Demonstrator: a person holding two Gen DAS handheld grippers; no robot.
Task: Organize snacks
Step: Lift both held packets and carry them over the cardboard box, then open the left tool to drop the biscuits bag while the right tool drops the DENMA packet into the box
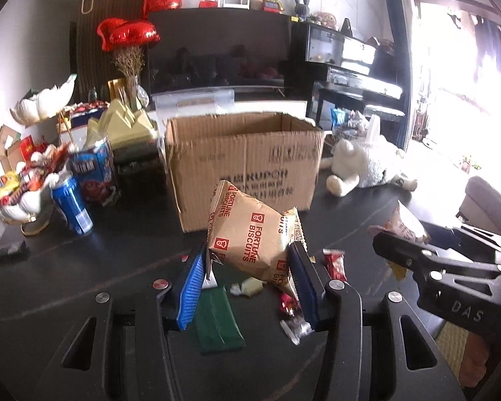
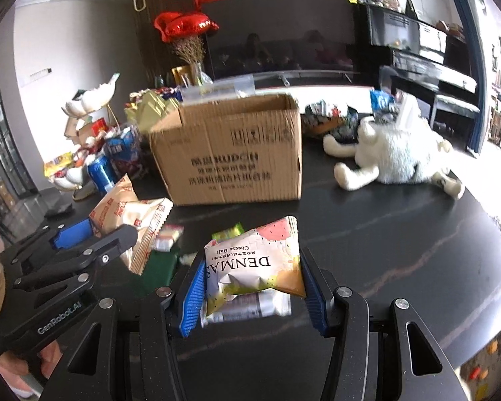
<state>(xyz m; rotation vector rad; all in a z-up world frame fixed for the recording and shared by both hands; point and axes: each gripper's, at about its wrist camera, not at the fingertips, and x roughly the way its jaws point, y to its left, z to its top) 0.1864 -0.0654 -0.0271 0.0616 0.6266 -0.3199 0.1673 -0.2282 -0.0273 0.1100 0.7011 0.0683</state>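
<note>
Two snack bags were held at once — a Fortune Biscuits bag clenched in the left tool, and a Denmas cheese-ball bag clenched in the right tool. Both hung above the dark tabletop, long sides roughly crosswise between the blue pads. The open cardboard box stood straight ahead of both, its mouth upward — the left tool looked slightly nearer. Loose wrappers lay beneath; a plush toy sprawled to the box's right.

Dark table bears cardboard box at centre frame, blue can left, plush toy right, green packet at lower centre.
</note>
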